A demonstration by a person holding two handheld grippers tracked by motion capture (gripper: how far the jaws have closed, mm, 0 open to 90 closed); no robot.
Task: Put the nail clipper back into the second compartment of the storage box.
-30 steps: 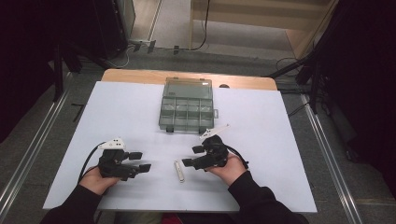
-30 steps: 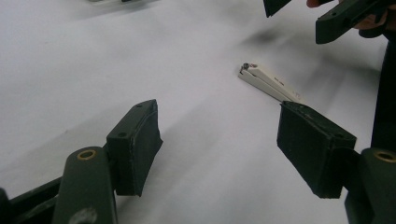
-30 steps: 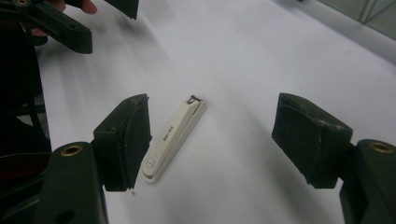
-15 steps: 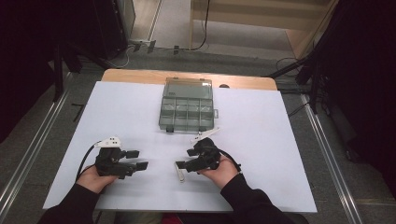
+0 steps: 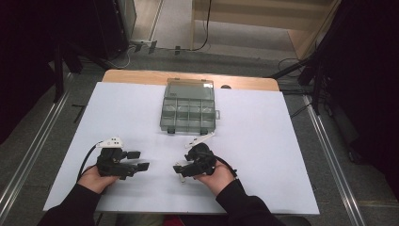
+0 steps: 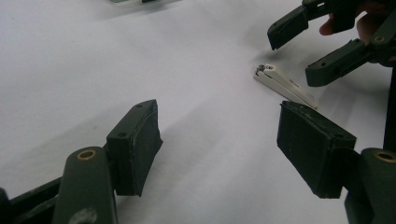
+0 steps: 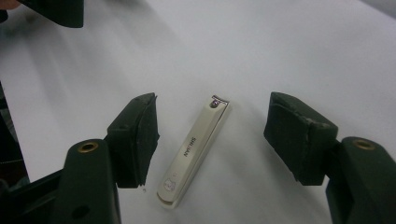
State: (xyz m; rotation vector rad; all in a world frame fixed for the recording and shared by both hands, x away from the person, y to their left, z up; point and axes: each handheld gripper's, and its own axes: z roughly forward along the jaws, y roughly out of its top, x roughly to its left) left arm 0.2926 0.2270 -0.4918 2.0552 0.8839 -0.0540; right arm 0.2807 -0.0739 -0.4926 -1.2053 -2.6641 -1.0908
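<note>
Right gripper (image 7: 212,140): released, jaws spread wide, one to either side of the nail clipper, neither pad touching it. In the high view the right gripper (image 5: 181,168) sits low on the bench, held in the person's right hand (image 5: 214,176), jaws pointing toward the left gripper.

Nail clipper (image 7: 194,151): cream-white body, metal cutting end, lettering along the lever. Lies flat on the white sheet between the right gripper's jaws, roughly midway, cutting end pointing away from the gripper, lengthwise along the gripper's line of sight and slightly tilted. In the left gripper view the nail clipper (image 6: 285,85) lies just below the right gripper's jaw tips.

Left gripper (image 6: 219,149): released, jaws wide apart, holding nothing, bare sheet between the pads. In the high view the left gripper (image 5: 139,161) rests near the bench's front left, well apart from the clipper.

Compartment box (image 5: 189,111): clear grey plastic, divided, lid shut, at the middle far part of the bench (image 5: 282,141), well apart from both grippers.
</note>
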